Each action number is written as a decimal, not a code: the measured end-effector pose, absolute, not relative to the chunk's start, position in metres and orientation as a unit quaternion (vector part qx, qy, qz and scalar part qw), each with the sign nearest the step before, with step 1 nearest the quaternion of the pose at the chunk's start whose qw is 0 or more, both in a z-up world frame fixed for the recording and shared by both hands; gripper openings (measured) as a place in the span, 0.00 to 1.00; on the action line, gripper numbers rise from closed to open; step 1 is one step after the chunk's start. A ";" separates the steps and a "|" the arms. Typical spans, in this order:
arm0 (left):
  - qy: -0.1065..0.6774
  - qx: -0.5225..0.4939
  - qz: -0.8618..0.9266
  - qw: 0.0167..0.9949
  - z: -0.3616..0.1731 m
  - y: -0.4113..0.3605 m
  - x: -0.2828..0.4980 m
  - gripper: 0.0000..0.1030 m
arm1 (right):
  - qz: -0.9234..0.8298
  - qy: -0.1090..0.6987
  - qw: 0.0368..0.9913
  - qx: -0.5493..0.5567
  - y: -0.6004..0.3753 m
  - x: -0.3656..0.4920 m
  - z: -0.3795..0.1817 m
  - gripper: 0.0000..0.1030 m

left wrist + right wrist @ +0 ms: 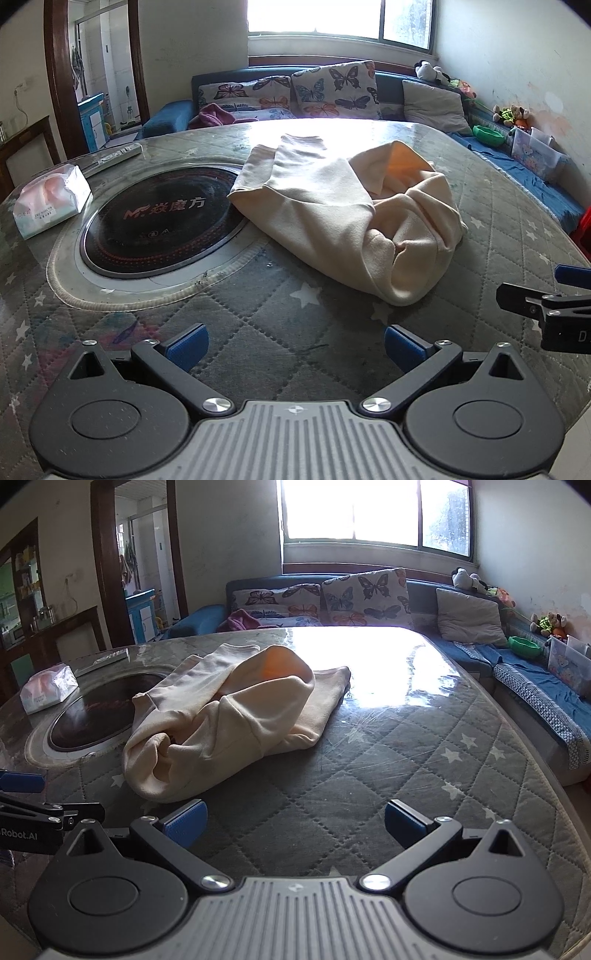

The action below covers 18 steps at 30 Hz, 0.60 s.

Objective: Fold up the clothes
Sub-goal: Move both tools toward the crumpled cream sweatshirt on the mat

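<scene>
My left gripper (293, 349) is spread wide, its 2 blue pads (188, 347) far apart with nothing between them, hanging over bare quilted table cover (258, 317). My right gripper (293, 825) is just as wide and just as empty, over the same cover. Each shows at the edge of the other's view, so they sit side by side at the near edge of the table, both short of the cloth.

Just ahead lies the garment (343, 210), cream, crumpled in a loose heap, not flat. From the left view its near rounded end bulges toward me and to the right; a flatter part runs back and left, its edge overlapping the rim of the black round hob (159, 221) set into the table. In the right view the heap sits ahead and left of my right pads, an opening gaping at the near end and an orange glow on top where window light comes through.

Left of the hob lies a tissue pack (50, 205), apart from the garment. Behind the table stands a sofa (424, 590) with butterfly cushions (334, 90).
</scene>
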<state>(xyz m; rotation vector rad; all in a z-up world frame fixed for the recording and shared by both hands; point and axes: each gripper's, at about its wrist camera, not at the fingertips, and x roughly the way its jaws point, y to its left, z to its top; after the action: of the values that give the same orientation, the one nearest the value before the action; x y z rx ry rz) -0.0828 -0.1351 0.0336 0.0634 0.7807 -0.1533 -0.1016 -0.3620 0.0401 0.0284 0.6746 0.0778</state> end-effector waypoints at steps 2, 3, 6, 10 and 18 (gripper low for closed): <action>0.382 0.031 -0.075 0.921 0.033 -0.136 -0.082 1.00 | 0.039 0.332 0.942 0.014 -0.361 -0.101 0.040 1.00; 0.382 0.031 -0.075 0.921 0.033 -0.136 -0.082 1.00 | 0.040 0.332 0.942 0.014 -0.361 -0.101 0.039 1.00; 0.384 0.031 -0.075 0.920 0.033 -0.136 -0.082 1.00 | 0.041 0.333 0.942 0.014 -0.360 -0.100 0.039 1.00; 0.385 0.032 -0.077 0.919 0.032 -0.138 -0.081 1.00 | 0.043 0.335 0.941 0.014 -0.359 -0.100 0.038 1.00; 0.390 0.034 -0.079 0.917 0.031 -0.140 -0.080 1.00 | 0.046 0.338 0.940 0.015 -0.357 -0.097 0.036 1.00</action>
<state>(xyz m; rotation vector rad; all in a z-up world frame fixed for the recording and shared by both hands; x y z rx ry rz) -0.0799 -0.1404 0.0313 0.0695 0.8025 -0.1624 -0.0974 -0.3572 0.0361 0.0304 0.6898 0.0947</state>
